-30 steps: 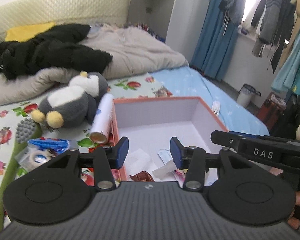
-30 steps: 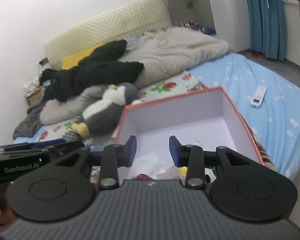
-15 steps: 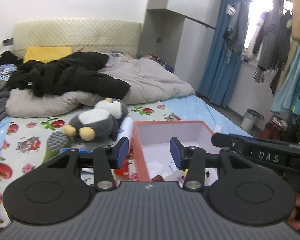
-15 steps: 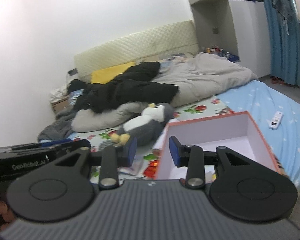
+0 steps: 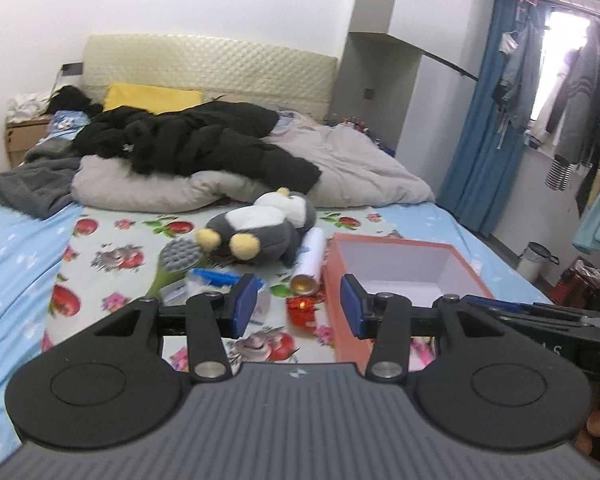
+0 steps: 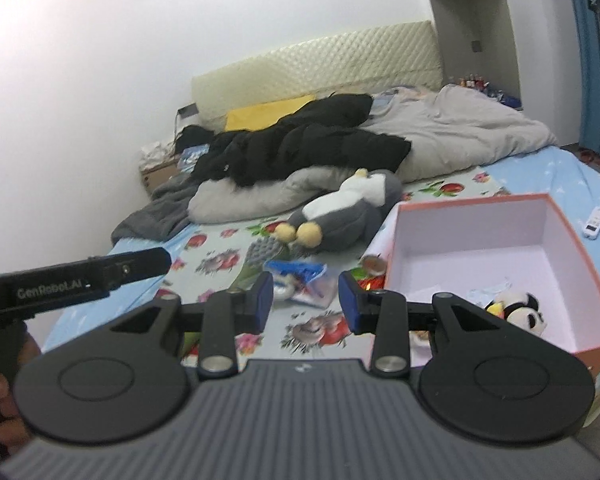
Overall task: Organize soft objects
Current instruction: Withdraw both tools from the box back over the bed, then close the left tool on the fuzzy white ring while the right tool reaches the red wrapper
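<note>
Left gripper (image 5: 299, 299): we see fingers apart, empty.
Right gripper (image 6: 305, 298): fingers apart, empty.
Box (image 6: 572, 236): panda plush (image 6: 518, 309) inside (penguin plush (image 6: 342, 216) outside).

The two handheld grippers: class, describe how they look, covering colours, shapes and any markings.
Each is matt black, with two round discs on a ribbed grey body. The left gripper and right gripper each have slim black fingers tipped with blue pads, pinned by silver screws. The right wrist view shows "GenRobot.AI" printed in white along the left one's side. No cables show.
</note>
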`<control>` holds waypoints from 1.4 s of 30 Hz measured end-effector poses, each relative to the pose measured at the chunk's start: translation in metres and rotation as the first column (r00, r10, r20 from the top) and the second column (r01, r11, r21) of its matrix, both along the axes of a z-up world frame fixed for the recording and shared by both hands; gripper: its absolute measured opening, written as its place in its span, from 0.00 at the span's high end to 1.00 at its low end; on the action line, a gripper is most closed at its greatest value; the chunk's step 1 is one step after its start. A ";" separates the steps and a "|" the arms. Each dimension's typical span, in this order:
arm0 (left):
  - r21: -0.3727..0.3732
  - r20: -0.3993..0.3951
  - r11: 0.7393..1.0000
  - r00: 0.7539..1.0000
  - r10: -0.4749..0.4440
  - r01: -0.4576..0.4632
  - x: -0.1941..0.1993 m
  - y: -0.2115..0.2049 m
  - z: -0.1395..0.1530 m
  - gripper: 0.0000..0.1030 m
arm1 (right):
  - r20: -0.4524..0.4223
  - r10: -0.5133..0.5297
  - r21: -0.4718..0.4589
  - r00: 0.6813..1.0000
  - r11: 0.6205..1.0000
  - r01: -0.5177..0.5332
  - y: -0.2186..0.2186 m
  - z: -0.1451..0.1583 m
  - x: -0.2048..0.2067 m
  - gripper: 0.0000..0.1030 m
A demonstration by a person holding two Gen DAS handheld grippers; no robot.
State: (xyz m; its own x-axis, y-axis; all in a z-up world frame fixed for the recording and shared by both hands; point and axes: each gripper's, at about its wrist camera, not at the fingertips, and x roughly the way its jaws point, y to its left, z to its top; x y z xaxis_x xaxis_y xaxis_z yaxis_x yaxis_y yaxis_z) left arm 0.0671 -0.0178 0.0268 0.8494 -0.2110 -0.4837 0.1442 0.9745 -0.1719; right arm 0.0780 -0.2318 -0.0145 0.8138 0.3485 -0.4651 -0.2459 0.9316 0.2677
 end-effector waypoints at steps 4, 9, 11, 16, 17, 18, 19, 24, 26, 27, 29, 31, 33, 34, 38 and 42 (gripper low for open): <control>0.004 -0.018 1.000 0.999 0.028 -0.028 -0.014 0.010 -0.013 0.50 | -0.017 0.017 -0.014 1.000 1.000 -0.017 0.009 -0.011 -0.009 0.62; -0.006 -0.070 0.998 0.996 0.061 -0.062 -0.024 0.022 -0.037 0.50 | -0.070 0.037 -0.048 0.997 0.998 -0.040 0.023 -0.029 -0.012 0.62; -0.012 -0.096 0.997 0.993 0.071 -0.073 -0.025 0.025 -0.047 0.50 | -0.088 0.045 -0.058 0.995 0.997 -0.050 0.028 -0.036 -0.011 0.62; -0.011 -0.140 0.996 0.987 0.084 -0.087 -0.022 0.032 -0.069 0.50 | -0.119 0.046 -0.074 0.992 0.996 -0.055 0.041 -0.053 -0.006 0.62; -0.009 -0.145 0.996 0.986 0.088 -0.090 -0.019 0.033 -0.072 0.50 | -0.125 0.041 -0.081 0.991 0.995 -0.051 0.042 -0.056 -0.005 0.62; -0.007 -0.151 0.995 0.984 0.093 -0.095 -0.016 0.035 -0.076 0.50 | -0.131 0.036 -0.089 0.991 0.995 -0.048 0.044 -0.060 -0.003 0.62; -0.005 -0.158 0.995 0.982 0.099 -0.101 -0.013 0.037 -0.081 0.50 | -0.136 0.033 -0.094 0.990 0.995 -0.046 0.046 -0.064 0.000 0.62; 0.000 -0.195 0.993 0.973 0.120 -0.122 0.015 0.049 -0.102 0.50 | -0.164 0.023 -0.124 0.986 0.991 -0.044 0.058 -0.085 0.019 0.62; 0.001 -0.204 0.992 0.971 0.125 -0.128 0.027 0.053 -0.111 0.50 | -0.169 0.027 -0.140 0.985 0.989 -0.051 0.064 -0.092 0.028 0.62; 0.002 -0.212 0.991 0.969 0.130 -0.133 0.033 0.056 -0.115 0.50 | -0.173 0.028 -0.147 0.984 0.988 -0.054 0.066 -0.095 0.034 0.62; -0.001 -0.226 0.990 0.965 0.135 -0.138 0.048 0.061 -0.124 0.50 | -0.182 0.032 -0.158 0.983 0.986 -0.061 0.072 -0.102 0.046 0.62; 0.003 -0.236 0.990 0.962 0.139 -0.142 0.061 0.065 -0.133 0.50 | -0.180 0.033 -0.171 0.983 0.983 -0.065 0.077 -0.108 0.058 0.62; 0.007 -0.243 0.990 0.960 0.141 -0.143 0.076 0.069 -0.142 0.50 | -0.180 0.030 -0.181 0.983 0.982 -0.063 0.082 -0.114 0.070 0.62; 0.007 -0.246 0.990 0.959 0.141 -0.144 0.083 0.072 -0.146 0.50 | -0.183 0.025 -0.185 0.983 0.981 -0.060 0.084 -0.118 0.078 0.62; 0.008 -0.263 0.989 0.954 0.146 -0.149 0.114 0.080 -0.163 0.50 | -0.174 0.009 -0.216 0.985 0.975 -0.047 0.091 -0.129 0.104 0.62; 0.006 -0.279 0.989 0.950 0.142 -0.146 0.146 0.084 -0.179 0.50 | -0.176 0.000 -0.238 0.984 0.970 -0.043 0.097 -0.143 0.129 0.62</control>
